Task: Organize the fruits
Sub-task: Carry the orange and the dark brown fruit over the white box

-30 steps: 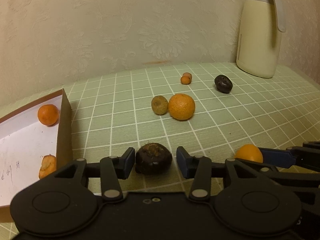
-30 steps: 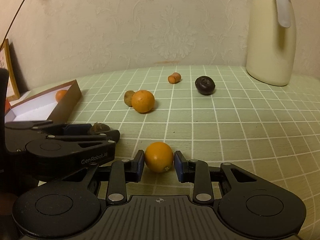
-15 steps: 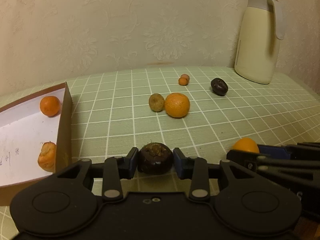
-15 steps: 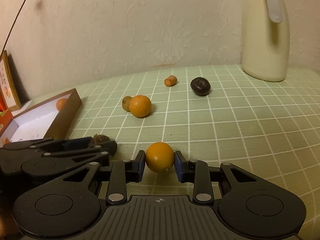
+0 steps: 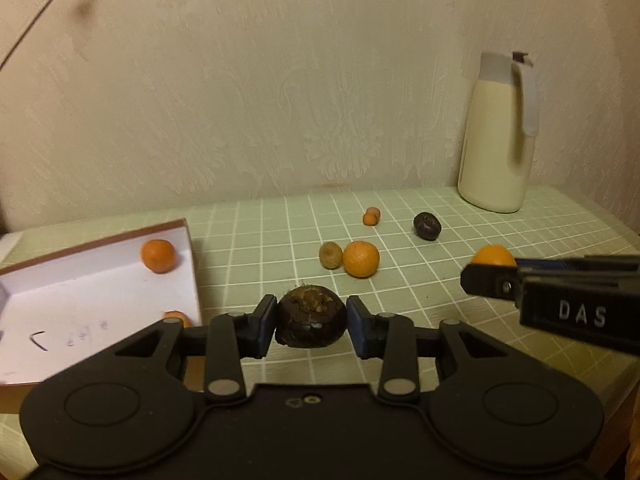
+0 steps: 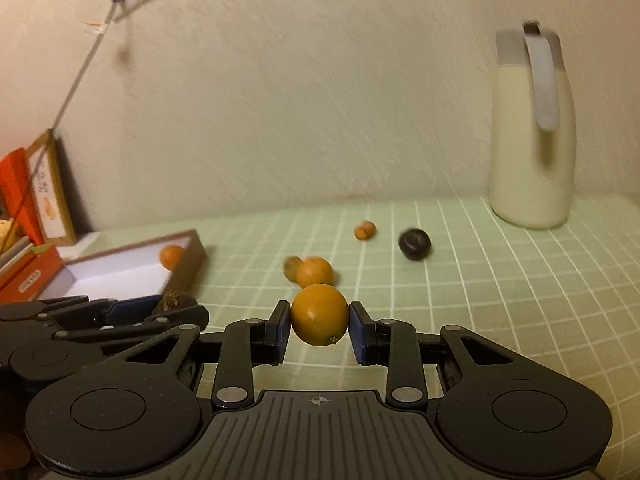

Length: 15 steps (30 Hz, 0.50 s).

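My left gripper (image 5: 312,322) is shut on a dark brown round fruit (image 5: 311,316) and holds it above the table. My right gripper (image 6: 319,322) is shut on a small orange (image 6: 319,314), also lifted; it shows in the left wrist view (image 5: 493,257). On the green checked cloth lie an orange (image 5: 361,258), a brown kiwi-like fruit (image 5: 330,255), a tiny orange fruit (image 5: 371,216) and a dark purple fruit (image 5: 427,225). An open box (image 5: 80,280) at the left holds two oranges (image 5: 158,255).
A cream thermos jug (image 5: 500,136) stands at the back right by the wall. Orange boxes and a framed picture (image 6: 36,196) stand at the far left. The table's right edge (image 5: 624,364) is close to my right gripper.
Both grippers closed on their fruits and lifted them off the table. The views rose and pulled back, so the box and wall show more.
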Each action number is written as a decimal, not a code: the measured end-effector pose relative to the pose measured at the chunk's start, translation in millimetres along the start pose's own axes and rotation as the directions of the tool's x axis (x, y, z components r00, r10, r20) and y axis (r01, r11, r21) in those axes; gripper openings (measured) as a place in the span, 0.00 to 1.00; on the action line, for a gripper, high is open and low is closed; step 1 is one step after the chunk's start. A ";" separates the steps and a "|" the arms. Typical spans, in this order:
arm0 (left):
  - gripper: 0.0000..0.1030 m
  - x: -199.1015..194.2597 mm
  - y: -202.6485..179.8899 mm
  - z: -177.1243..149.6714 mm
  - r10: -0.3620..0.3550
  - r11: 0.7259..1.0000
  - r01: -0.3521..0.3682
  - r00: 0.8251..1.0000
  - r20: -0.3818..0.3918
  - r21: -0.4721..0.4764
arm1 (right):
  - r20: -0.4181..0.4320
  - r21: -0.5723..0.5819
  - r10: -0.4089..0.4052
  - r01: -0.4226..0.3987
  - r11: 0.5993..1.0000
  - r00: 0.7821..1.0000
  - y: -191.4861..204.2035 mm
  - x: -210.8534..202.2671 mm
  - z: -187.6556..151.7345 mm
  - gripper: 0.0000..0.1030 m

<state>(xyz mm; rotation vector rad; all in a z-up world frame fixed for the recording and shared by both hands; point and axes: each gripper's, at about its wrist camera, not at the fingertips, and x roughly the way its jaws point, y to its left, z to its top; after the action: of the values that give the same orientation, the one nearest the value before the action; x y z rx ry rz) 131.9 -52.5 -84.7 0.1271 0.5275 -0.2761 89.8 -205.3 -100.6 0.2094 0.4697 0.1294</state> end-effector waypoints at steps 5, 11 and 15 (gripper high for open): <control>0.27 -24.7 10.1 -4.0 0.017 1.000 -0.016 1.000 0.020 -0.013 | 0.026 -0.035 0.041 -0.040 0.999 0.999 19.1 -14.4 3.5 0.31; 0.27 -50.8 29.5 -7.4 0.059 0.997 -0.057 0.997 0.046 -0.043 | 0.053 -0.060 0.101 -0.098 0.993 0.993 44.3 -22.9 6.2 0.31; 0.27 -63.8 44.6 -8.8 0.099 0.993 -0.094 0.993 0.063 -0.068 | 0.054 -0.089 0.148 -0.143 0.986 0.987 63.7 -22.0 4.6 0.31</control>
<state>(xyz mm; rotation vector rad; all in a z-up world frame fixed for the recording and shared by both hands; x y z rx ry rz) 87.9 6.3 -57.4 0.0798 0.4629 -0.1678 67.7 -148.1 -72.4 0.1642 0.3873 0.2852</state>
